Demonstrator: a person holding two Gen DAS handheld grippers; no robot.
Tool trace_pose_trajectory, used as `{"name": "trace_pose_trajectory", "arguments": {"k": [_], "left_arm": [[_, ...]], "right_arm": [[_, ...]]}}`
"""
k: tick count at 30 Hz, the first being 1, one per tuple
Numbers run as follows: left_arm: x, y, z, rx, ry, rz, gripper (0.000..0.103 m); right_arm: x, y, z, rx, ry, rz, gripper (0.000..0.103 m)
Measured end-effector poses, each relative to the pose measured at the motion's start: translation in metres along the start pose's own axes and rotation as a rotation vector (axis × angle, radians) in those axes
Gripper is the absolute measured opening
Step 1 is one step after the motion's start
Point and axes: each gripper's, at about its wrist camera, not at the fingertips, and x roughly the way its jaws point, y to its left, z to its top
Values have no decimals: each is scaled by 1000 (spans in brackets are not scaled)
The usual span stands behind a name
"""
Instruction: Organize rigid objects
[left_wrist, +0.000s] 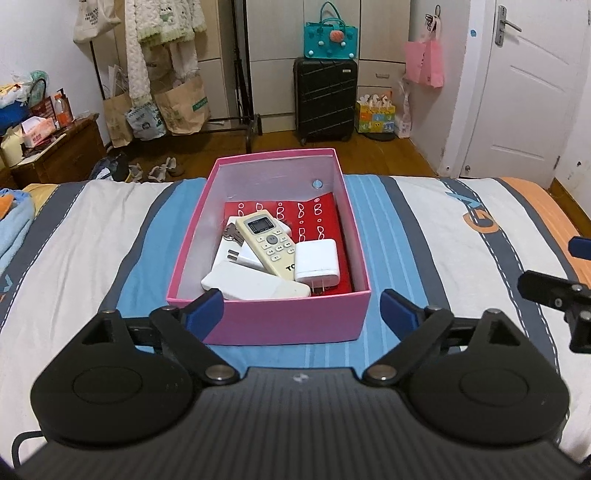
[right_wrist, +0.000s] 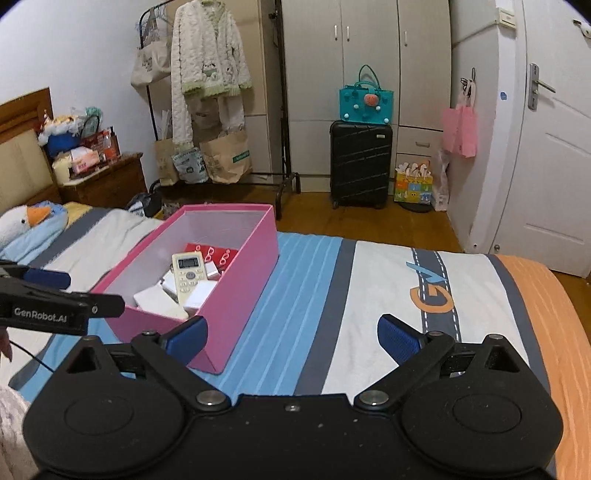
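Left wrist view looks across a bed (left_wrist: 424, 229) with a striped cover (white, grey, blue, then an orange band at the far right). Going left to right past it: a wooden nightstand (left_wrist: 62, 155) piled with clutter, a clothes rack (left_wrist: 166, 55) with a fluffy white robe and paper bags under it, a black suitcase (left_wrist: 325, 99) with a teal bag (left_wrist: 330, 38) sitting on top, a pink bag (left_wrist: 424, 62) hanging on the wall, and a white door (left_wrist: 532, 92). Wood floor beyond the bed.

On the blue stripes sits the pink box (left_wrist: 288, 321), open-topped. Inside it, left to right: a white power bank (left_wrist: 251, 284) along the near wall, a cream remote (left_wrist: 269, 242) lying diagonally over other white bits, and a white charger (left_wrist: 317, 262), all on top of a red booklet (left_wrist: 314, 218). Some keys (left_wrist: 232, 234) peek out beside the remote.

The left gripper (left_wrist: 301, 308) has its jaws spread wide with nothing clamped; the box's near wall sits between the two blue pads without contact I can make out. The right gripper (right_wrist: 291, 334) is also spread wide and empty, hovering over the bedcover, with the box just beside its left pad (seen from the right wrist view).
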Motion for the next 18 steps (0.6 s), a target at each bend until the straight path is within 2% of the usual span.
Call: {"name": "trace_pose_trajectory", "arguments": {"k": [7,18], "left_arm": [[0,-4,-4,-4,3,-3,94],[-1,-5,-10,-20,-13,-11,100]], "right_arm": [[-15,5,1,-5,-30,-54,101],[-22,3,6,36,-36,-61,103]]}}
